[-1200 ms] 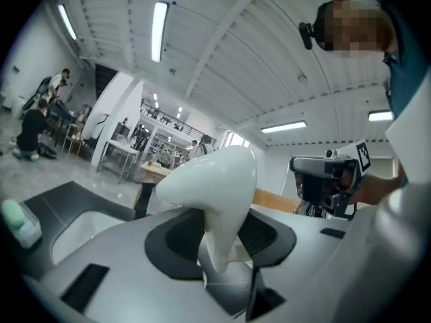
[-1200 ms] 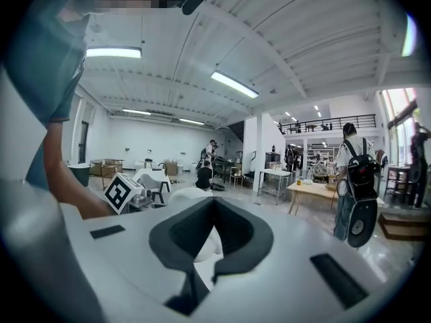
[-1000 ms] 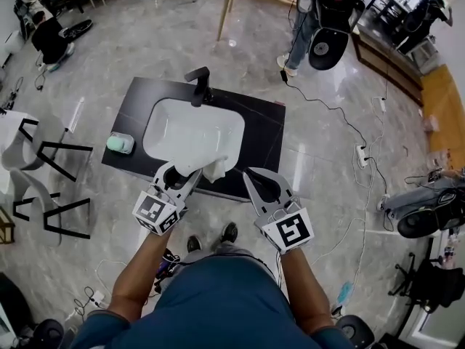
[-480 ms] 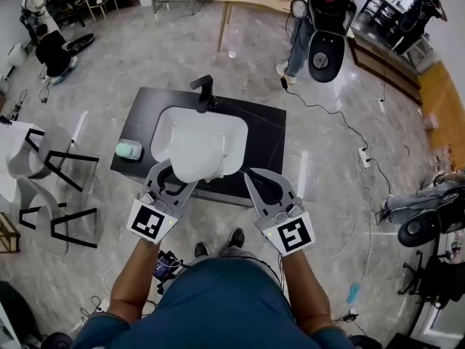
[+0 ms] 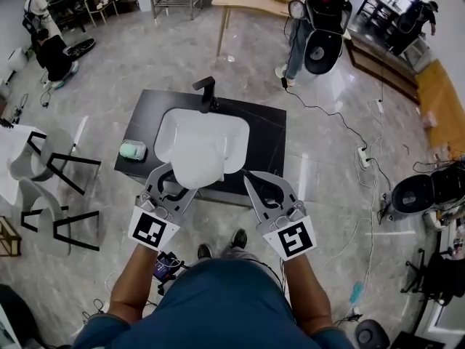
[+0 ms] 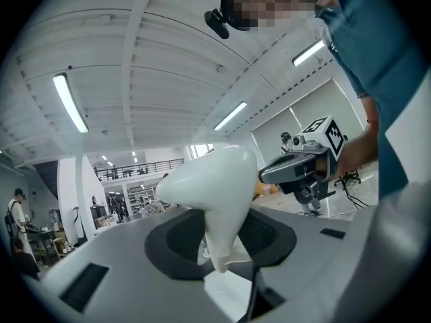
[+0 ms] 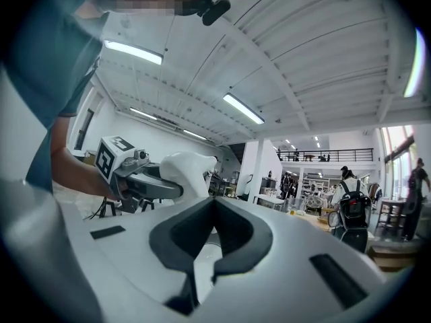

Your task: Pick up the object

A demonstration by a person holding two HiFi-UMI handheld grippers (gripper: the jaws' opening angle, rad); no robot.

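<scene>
A smooth white moulded object (image 5: 197, 166) hangs in front of the sink, and my left gripper (image 5: 182, 178) is shut on its narrow lower part. In the left gripper view the object (image 6: 219, 194) rises from between the dark pads and widens into a rounded top. My right gripper (image 5: 248, 176) is held level to the right of it, apart from the object, its jaws together with nothing in them. In the right gripper view my right gripper (image 7: 214, 201) has its tips meeting, and the white object (image 7: 185, 170) shows to the left in the other gripper.
Below stands a black counter (image 5: 269, 138) with a white basin (image 5: 218, 126), a black faucet (image 5: 206, 93) and a green soap dish (image 5: 133, 150). Black-framed chairs (image 5: 51, 166) are at left, cables (image 5: 341, 122) cross the floor at right, and people stand farther back.
Both grippers have risen toward the camera. The left one has rolled, so the white object now shows its broad rounded side over the basin's front. The grip is unchanged.
</scene>
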